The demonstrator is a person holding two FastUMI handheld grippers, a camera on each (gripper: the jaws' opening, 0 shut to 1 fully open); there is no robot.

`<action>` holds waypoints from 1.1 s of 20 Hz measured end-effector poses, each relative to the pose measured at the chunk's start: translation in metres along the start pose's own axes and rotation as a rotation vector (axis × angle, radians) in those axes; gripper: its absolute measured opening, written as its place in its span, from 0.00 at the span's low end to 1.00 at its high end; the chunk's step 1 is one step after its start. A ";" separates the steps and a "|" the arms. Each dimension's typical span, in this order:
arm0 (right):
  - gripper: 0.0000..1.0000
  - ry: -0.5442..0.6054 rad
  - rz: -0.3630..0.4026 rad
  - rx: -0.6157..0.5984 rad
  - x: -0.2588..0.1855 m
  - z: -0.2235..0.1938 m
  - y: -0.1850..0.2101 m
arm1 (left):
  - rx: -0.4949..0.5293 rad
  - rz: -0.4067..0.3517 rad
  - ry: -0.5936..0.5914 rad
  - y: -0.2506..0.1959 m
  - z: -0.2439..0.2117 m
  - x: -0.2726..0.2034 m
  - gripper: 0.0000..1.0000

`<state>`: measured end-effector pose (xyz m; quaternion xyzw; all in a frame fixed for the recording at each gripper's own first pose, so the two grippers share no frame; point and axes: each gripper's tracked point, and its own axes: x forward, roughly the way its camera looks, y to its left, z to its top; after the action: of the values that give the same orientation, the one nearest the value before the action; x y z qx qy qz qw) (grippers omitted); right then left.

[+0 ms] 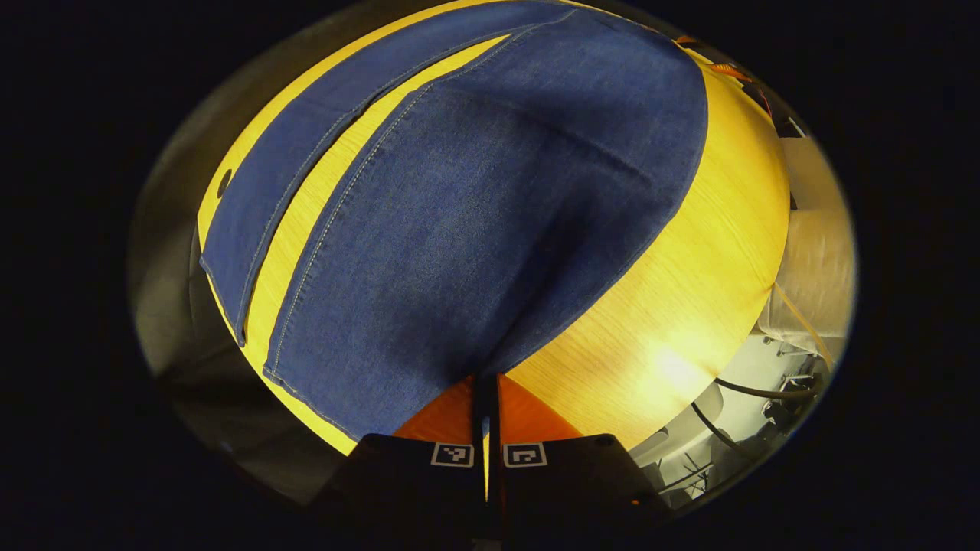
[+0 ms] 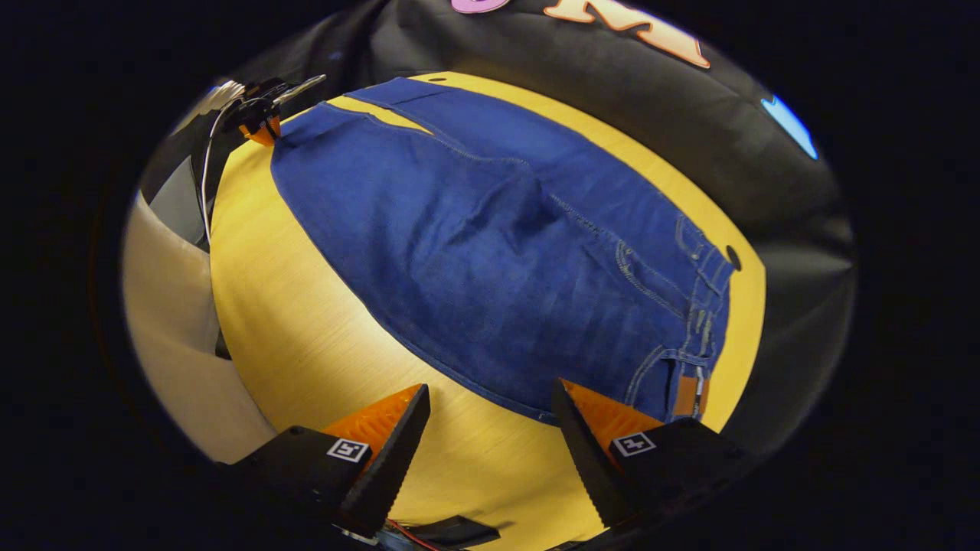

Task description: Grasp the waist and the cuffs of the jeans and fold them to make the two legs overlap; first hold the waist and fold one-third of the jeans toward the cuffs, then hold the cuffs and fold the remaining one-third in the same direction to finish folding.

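Here, in the left gripper view, the left gripper (image 1: 485, 383) is pinched on the cuff of the blue denim jeans (image 1: 475, 222) spread over the yellow wooden table (image 1: 689, 306). In the right gripper view, the right gripper (image 2: 490, 405) gapes wide near the waist (image 2: 689, 337); grasping there likely comes next, legs not yet overlapped.

Bare surface (image 2: 306, 337) lies open along the near side of the jeans (image 2: 490, 252), while the booth's cloth wall (image 2: 766, 191) closes in just beyond their far edge.

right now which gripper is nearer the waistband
Right. The right gripper hovers open at the jeans' edge beside the waistband; the left gripper is shut on the far cuff end.
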<state>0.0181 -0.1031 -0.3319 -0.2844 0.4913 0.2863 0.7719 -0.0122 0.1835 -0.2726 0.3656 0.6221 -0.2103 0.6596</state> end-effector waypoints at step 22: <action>0.12 0.021 0.068 -0.059 0.022 0.000 0.018 | -0.053 -0.051 0.023 -0.004 0.002 -0.003 0.00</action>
<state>0.0125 -0.0875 -0.3551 -0.2930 0.5003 0.3237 0.7477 -0.0147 0.1789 -0.2711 0.3345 0.6441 -0.2065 0.6563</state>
